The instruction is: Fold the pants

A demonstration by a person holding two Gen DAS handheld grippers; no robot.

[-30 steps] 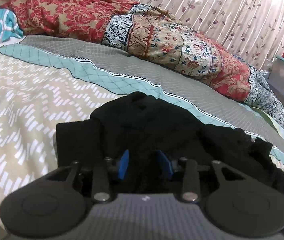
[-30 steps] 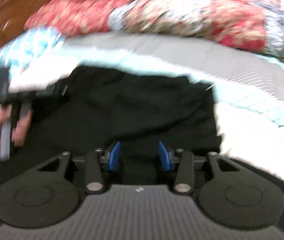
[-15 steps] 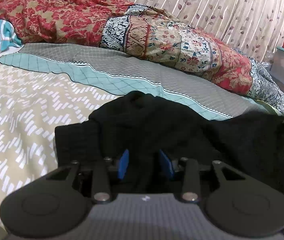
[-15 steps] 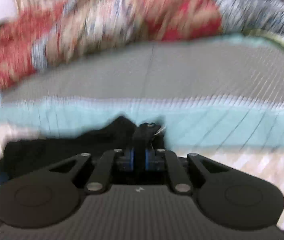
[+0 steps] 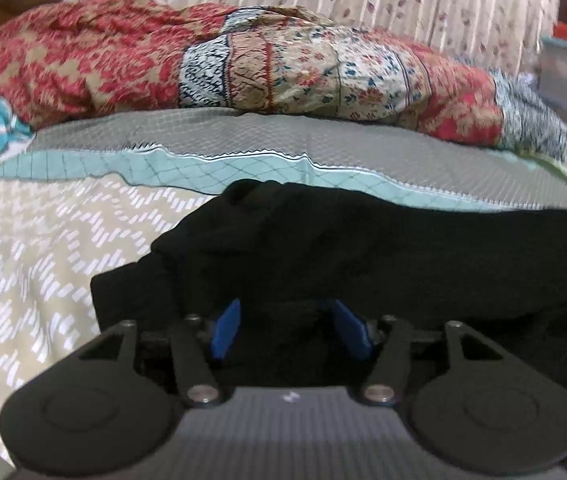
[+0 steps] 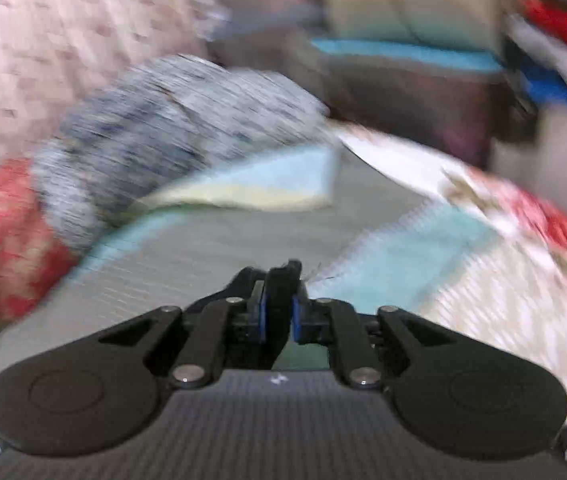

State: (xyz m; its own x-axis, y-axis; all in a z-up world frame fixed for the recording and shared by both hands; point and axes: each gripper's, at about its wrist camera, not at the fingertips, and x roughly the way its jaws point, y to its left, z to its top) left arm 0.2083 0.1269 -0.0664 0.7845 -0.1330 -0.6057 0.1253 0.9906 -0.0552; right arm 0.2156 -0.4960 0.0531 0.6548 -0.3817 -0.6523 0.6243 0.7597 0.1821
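Black pants [image 5: 363, 248] on bed [image 5: 43, 240]
Left gripper [image 5: 289, 328] jaws just spread, over cloth; right gripper [image 6: 277, 312] jaws pinching a pants edge, slightly loosened.

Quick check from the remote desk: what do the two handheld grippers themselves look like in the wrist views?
Both match. The left gripper and right gripper each have a dark grey ribbed body with a small white mark at its centre, two round black discs at the sides, black linkage arms with silver pivot screws, and blue pads on the fingers. No cables, hands or sleeves show.
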